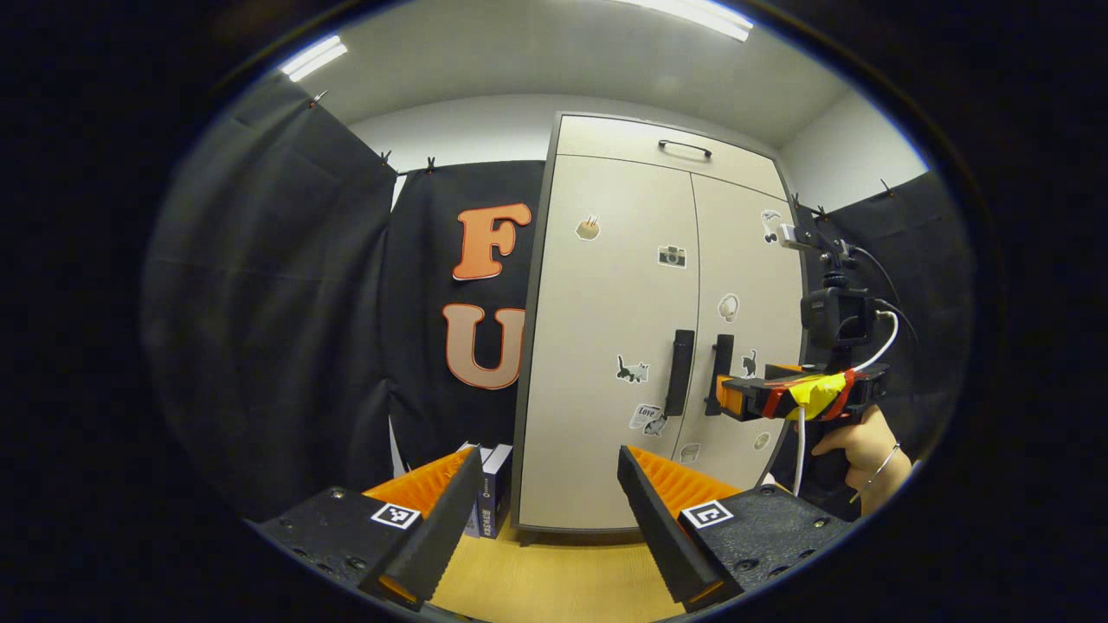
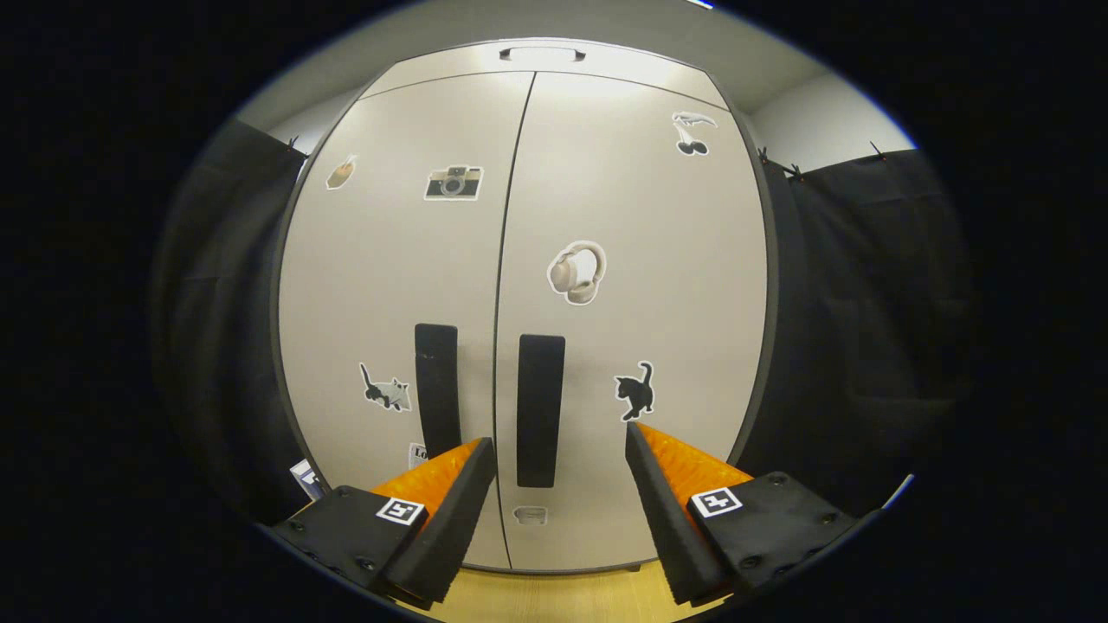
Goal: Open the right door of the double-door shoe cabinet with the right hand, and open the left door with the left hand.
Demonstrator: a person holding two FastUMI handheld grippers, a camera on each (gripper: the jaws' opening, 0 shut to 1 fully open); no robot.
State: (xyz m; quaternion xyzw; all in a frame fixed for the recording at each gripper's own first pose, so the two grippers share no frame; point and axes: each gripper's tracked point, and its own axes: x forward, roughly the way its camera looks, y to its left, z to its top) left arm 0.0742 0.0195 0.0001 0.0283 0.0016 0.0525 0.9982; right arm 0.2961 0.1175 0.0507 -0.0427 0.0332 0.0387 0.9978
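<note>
A tall beige shoe cabinet (image 1: 606, 285) (image 2: 606, 190) with stickers stands with both doors closed. In the right gripper view my right gripper (image 2: 561, 454) is open, its fingers on either side of the right door's black vertical handle (image 2: 540, 407), close to it; whether they touch is unclear. The left door's handle (image 2: 436, 389) is just to the left. In the left gripper view my left gripper (image 1: 550, 459) is open and farther back from the cabinet, with the left handle (image 1: 680, 372) ahead. The right gripper (image 1: 727, 396), held by a hand (image 1: 866, 454), reaches at the right handle (image 1: 720, 368).
Black cloth walls flank the cabinet on both sides. A few boxes or books (image 1: 492, 493) stand on the wooden floor (image 1: 554, 580) at the cabinet's left foot. A drawer-like top panel with a black handle (image 1: 684, 149) sits above the doors.
</note>
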